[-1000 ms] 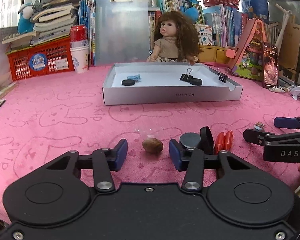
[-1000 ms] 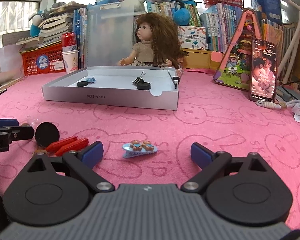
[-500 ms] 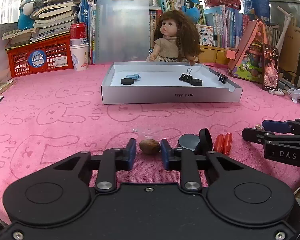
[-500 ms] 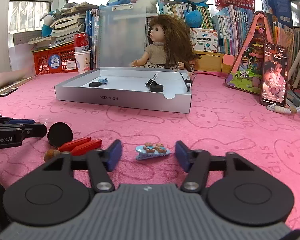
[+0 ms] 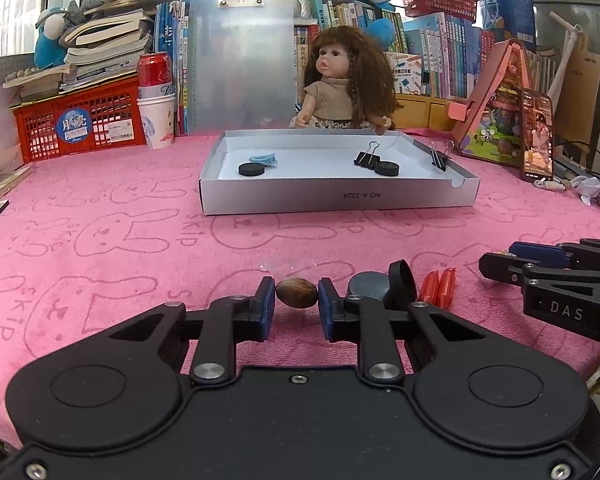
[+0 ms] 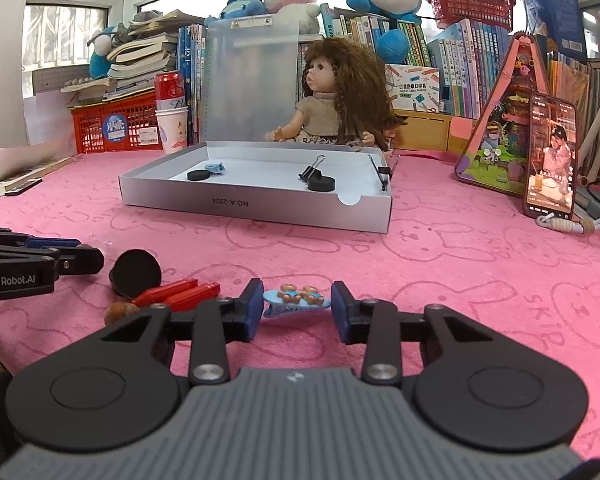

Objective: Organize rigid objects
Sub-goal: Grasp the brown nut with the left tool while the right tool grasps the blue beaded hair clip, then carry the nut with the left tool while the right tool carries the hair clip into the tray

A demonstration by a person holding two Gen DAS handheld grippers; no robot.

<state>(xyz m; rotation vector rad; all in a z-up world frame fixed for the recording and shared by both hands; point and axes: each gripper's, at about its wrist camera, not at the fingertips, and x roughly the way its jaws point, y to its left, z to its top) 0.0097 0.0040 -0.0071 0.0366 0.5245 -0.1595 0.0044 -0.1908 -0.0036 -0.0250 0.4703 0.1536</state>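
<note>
1. Left wrist view: left gripper (image 5: 297, 300) clamps the brown nut (image 5: 296, 293) on the pink bench (image 5: 100, 240), pads touching both sides, probably ready for lifting toward the grey tray (image 5: 340, 196).
2. Right wrist view: right gripper (image 6: 296, 306) brackets the bear hair clip (image 6: 296, 300); whether its pads touch it cannot be told.
</note>
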